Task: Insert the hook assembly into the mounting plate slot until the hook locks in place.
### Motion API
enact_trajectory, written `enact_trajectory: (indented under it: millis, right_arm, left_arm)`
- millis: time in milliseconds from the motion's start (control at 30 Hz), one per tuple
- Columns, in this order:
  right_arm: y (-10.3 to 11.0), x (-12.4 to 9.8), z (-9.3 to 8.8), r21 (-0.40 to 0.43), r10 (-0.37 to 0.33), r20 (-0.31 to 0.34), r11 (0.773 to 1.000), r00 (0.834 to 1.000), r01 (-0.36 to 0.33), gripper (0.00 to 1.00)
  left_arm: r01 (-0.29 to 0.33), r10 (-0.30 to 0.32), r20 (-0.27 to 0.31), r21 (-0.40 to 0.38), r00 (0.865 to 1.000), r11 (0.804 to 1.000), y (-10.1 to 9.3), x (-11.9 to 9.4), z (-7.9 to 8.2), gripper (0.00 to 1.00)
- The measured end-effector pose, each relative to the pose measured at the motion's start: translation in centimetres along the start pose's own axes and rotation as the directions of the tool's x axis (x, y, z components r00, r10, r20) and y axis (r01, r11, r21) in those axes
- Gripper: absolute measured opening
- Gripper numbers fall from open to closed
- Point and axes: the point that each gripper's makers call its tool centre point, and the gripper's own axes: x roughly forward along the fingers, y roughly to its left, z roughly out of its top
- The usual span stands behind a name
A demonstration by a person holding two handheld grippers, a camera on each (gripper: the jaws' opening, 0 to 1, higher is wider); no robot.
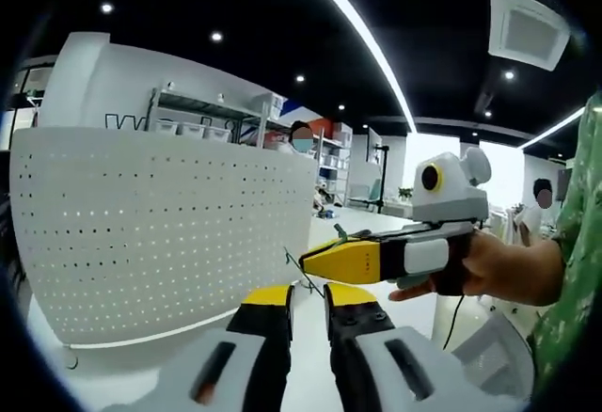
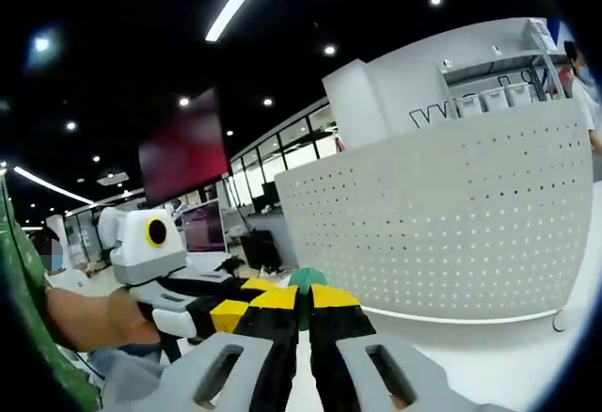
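In the left gripper view, the left gripper rises from the bottom with its two yellow-tipped jaws close together, a narrow gap between the tips and nothing visible between them. Just beyond it stands a white pegboard, upright on a white table and covered in rows of small holes. To the right, a hand holds the right gripper, which points left toward the pegboard's right edge; its yellow jaws are pressed together on a thin dark wire hook that sticks out at the tip. The hook sits near the pegboard's edge, but whether it touches the board cannot be told. A green patterned sleeve shows at the far right. In the right gripper view, the right gripper has its jaws closed on a small green piece pinched at the tips. The pegboard stands just ahead and to the right, apart from the jaws. The left gripper comes in from the left, held by a hand, its tip just beside the right gripper's jaws. Ceiling lights and shelving fill the background.
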Motion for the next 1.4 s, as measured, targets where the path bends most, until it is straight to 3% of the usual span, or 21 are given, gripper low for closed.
enact_trajectory:
  millis: [367,867,1400]
  right_arm:
    - [0.3,-0.1,0.0,-0.006,0.003,-0.002,1.0,1.0,-0.003,0.01]
    - [0.4,0.0,0.0,-0.03,-0.003,-0.007,1.0,1.0,0.002,0.02]
    - [0.5,0.0,-0.2,-0.002,-0.013,-0.01,1.0,1.0,0.013,0.04]
  left_arm:
    - [0.013,-0.013,-0.01,0.035,1.0,0.999,-0.4,0.1,-0.2,0.08]
    - [-0.022,0.022,0.004,0.097,1.0,0.995,0.2,-0.2,0.2,0.05]
    - [-0.069,0.068,0.047,0.025,0.997,0.997,0.6,-0.6,0.4,0.02]
